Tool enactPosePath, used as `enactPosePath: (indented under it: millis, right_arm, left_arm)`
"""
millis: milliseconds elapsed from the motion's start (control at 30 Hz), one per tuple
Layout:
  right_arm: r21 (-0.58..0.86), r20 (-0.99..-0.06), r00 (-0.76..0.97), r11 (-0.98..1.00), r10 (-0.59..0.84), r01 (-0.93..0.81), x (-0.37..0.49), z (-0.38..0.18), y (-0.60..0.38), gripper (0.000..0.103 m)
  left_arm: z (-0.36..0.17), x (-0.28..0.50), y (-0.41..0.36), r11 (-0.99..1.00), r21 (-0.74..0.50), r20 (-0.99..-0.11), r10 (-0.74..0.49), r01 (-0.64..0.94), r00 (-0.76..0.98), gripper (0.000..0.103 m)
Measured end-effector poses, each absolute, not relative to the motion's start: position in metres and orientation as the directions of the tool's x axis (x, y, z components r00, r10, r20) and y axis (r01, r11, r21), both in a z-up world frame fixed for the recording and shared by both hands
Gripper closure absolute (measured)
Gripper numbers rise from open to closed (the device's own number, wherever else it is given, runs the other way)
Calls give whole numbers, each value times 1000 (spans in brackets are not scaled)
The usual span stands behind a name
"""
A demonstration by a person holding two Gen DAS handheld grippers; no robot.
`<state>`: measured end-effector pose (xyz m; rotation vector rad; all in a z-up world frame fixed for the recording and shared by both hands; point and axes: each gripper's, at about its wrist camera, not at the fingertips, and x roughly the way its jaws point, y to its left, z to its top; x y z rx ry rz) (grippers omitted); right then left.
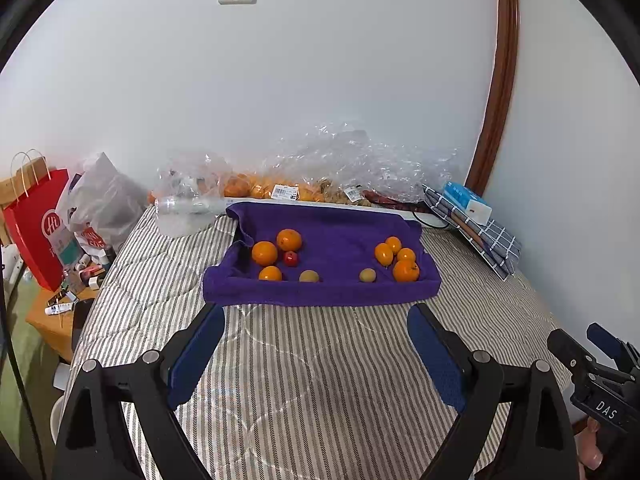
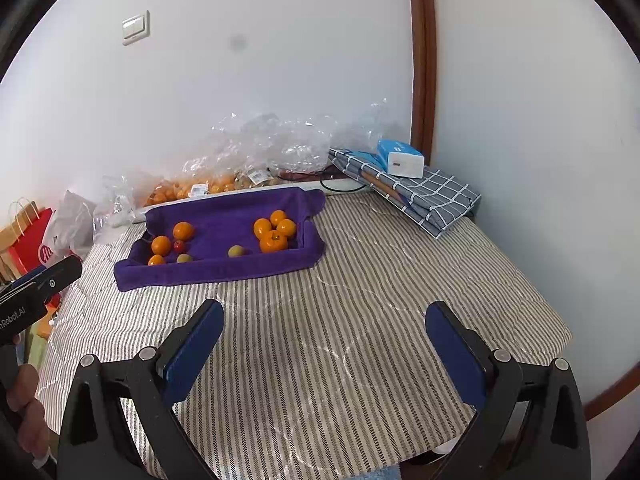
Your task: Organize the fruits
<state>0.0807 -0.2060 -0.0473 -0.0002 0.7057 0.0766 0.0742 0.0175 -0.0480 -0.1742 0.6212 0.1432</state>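
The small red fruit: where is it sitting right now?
The small red fruit lies on the purple towel, in the left cluster in both wrist views, tucked among three oranges, with a greenish-brown fruit just in front to its right.

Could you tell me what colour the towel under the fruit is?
Purple towel, clearest in the left wrist view.

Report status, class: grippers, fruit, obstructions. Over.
Left gripper open, empty. Right gripper open, empty. Fruit in two clusters on purple towel. Path clear.
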Motion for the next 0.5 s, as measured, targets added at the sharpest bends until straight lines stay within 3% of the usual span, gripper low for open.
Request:
enactPosePath:
  millis: [500]
  right_arm:
    - [19, -645, 762, 998, 59, -61, 81, -46, -208, 3]
  left_arm:
    - [-48, 74, 19, 976, -120, -588, 79, -184, 805, 10]
